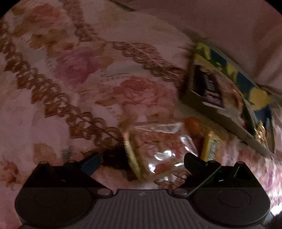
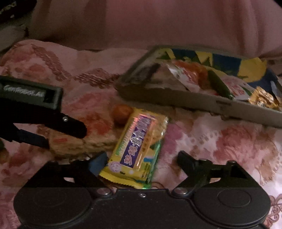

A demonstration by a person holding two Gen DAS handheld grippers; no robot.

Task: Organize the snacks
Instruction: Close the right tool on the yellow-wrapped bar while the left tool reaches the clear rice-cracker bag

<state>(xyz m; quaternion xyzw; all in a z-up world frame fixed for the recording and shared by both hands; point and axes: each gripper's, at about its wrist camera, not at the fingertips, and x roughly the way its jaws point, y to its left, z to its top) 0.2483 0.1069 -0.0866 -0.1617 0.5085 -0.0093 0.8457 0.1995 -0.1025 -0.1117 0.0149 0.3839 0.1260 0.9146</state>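
Observation:
A shallow grey box (image 2: 193,100) at the right rear holds several snack packets, one red and white (image 2: 193,74) and gold-wrapped ones (image 2: 264,98). The box also shows in the left wrist view (image 1: 220,112). My right gripper (image 2: 142,162) is open around the near end of a yellow wafer packet (image 2: 139,141) lying on the floral cloth. My left gripper (image 1: 142,163) is open around a clear-wrapped cake snack (image 1: 158,149). From the right wrist view the left gripper's fingers (image 2: 75,128) sit over that snack (image 2: 84,139). A small orange round snack (image 2: 121,112) lies behind both.
Everything lies on a pink floral bedspread (image 2: 229,149) with brown lace bands (image 1: 52,98). A plain pink cushion or wall (image 2: 158,22) rises behind the box. A dark object (image 2: 10,10) sits at the far left rear.

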